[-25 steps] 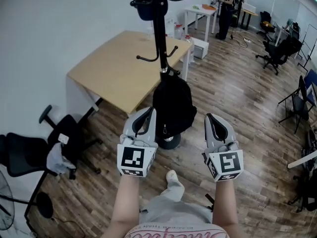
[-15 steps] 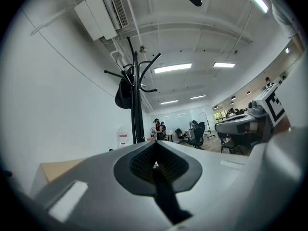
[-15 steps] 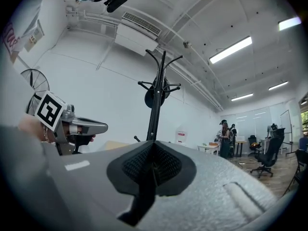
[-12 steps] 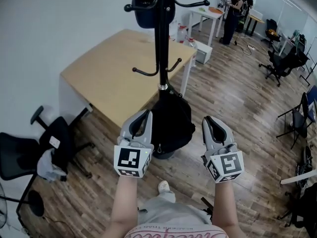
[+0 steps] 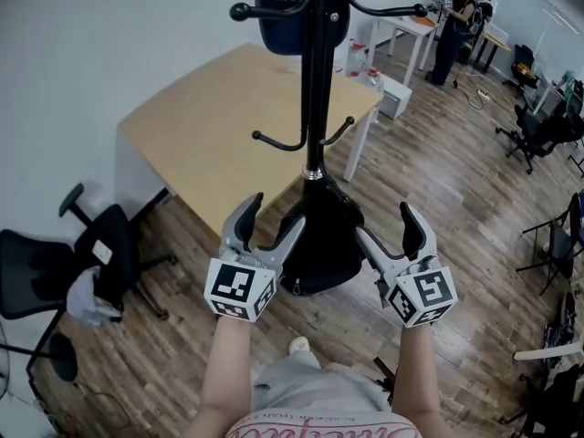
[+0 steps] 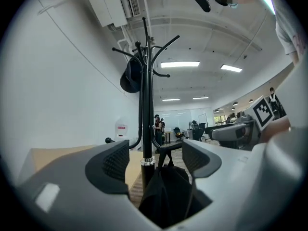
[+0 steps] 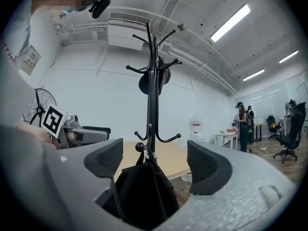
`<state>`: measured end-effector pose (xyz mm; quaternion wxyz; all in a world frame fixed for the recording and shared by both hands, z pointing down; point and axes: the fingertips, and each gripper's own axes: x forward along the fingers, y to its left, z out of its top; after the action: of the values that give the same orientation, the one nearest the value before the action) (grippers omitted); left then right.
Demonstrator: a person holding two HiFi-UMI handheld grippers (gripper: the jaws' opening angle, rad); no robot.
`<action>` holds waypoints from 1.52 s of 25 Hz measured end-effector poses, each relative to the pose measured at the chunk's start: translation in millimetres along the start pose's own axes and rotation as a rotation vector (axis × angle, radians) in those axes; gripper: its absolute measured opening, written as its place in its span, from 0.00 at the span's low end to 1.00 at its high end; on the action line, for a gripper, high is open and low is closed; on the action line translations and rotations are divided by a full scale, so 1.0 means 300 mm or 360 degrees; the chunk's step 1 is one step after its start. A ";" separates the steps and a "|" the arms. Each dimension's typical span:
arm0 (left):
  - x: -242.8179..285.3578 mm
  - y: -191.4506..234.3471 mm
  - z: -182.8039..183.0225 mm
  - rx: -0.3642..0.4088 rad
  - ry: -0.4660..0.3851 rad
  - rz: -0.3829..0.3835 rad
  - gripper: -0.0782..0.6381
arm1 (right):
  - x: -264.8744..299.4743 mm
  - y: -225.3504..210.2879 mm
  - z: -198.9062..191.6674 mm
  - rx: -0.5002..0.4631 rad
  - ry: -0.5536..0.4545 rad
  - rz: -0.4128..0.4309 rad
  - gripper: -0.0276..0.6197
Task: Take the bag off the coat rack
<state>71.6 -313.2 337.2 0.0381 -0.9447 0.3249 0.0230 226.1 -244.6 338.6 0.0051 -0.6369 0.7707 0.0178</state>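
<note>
A black bag (image 5: pixel 319 240) hangs low on the black coat rack (image 5: pixel 316 89), its strap over a lower hook. My left gripper (image 5: pixel 272 222) is just left of the bag and my right gripper (image 5: pixel 388 226) just right of it, both level. Both have just been opening and stand open with nothing between their pads. In the left gripper view the bag (image 6: pixel 166 196) and rack pole (image 6: pixel 147 105) lie ahead of the left gripper (image 6: pixel 156 160). In the right gripper view the bag (image 7: pixel 144 191) hangs ahead of the right gripper (image 7: pixel 154 162).
A dark hat (image 5: pixel 285 16) hangs at the rack's top. A wooden table (image 5: pixel 210 126) stands behind the rack by the white wall. A black office chair (image 5: pixel 64 272) is at the left. A person (image 5: pixel 456 21) stands by a white table (image 5: pixel 415 30) far back.
Both grippers went from shut to open. Both hands moved forward and now flank the bag more closely.
</note>
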 end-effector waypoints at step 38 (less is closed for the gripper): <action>0.070 -0.025 -0.584 -0.0340 0.0583 0.0321 0.47 | 0.236 -0.072 -0.609 0.0079 0.0661 0.0567 0.55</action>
<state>96.1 -335.4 510.7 -0.1243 -0.8945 0.4149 -0.1108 236.8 -324.4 518.4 -0.1406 -0.4809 0.8554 -0.1314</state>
